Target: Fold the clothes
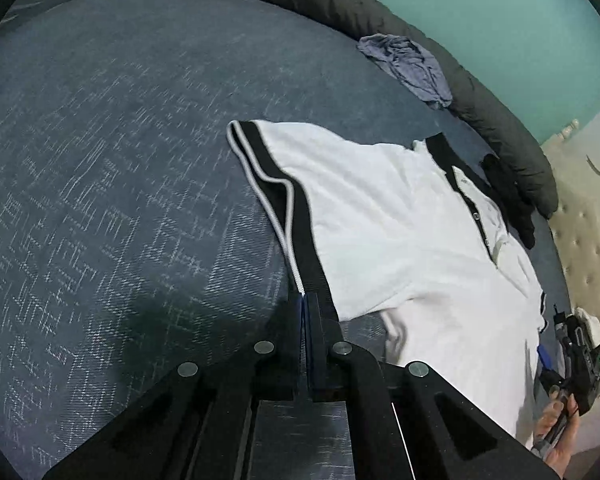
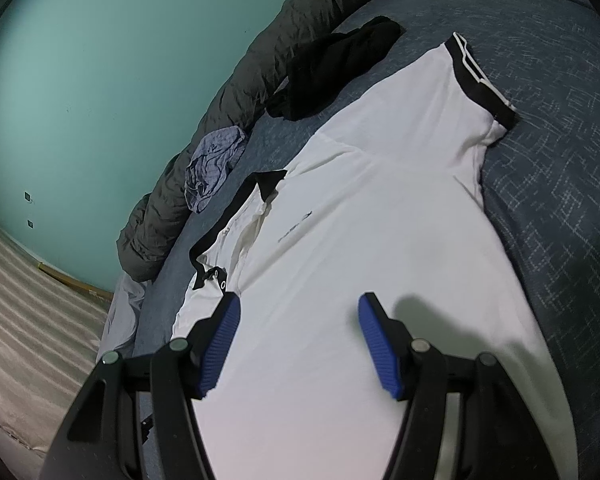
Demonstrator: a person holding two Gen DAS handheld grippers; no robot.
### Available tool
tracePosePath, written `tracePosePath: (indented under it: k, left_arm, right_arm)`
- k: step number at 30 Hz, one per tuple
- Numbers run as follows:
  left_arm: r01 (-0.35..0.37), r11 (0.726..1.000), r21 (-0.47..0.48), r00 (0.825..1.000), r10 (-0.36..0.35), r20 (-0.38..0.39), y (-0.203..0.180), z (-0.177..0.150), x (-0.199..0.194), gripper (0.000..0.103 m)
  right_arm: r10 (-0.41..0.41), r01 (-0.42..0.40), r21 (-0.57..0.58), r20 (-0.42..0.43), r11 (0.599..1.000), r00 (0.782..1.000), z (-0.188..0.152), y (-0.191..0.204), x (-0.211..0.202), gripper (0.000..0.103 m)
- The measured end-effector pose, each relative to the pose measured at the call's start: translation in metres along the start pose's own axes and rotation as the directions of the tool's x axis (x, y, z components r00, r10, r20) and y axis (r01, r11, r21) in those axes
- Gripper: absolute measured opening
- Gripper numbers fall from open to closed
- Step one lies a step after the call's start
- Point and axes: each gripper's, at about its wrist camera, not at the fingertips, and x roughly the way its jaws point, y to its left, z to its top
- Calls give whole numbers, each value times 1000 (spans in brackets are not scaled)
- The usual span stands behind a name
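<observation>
Two grippers: left gripper (image 1: 305, 300) clamped on white polo shirt (image 1: 400, 220) sleeve cuff, right gripper (image 2: 298, 308) spread wide, nothing gripped.

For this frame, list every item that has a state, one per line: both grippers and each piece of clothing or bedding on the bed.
left gripper: shut on the sleeve cuff
right gripper: open, above the shirt, holding nothing
white polo shirt: spread flat, unfolded
sleeve cuff: pinched at its edge
black garment: crumpled
blue-grey garment: crumpled
dark quilt: bunched along the wall
</observation>
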Motion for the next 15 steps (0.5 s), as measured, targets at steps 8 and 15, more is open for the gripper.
tracePosePath:
  k: [8, 15]
  left_arm:
    - [-12, 999, 47, 1000, 13, -11, -11, -5, 6, 2]
    - [-33, 999, 18, 999, 33, 2, -13, -8, -4, 15]
  right_arm:
    - [-5, 5, 0, -7, 1000, 1000, 1, -2, 3, 62]
    - [-9, 9, 7, -14, 1000, 1000, 2, -6, 4, 62]
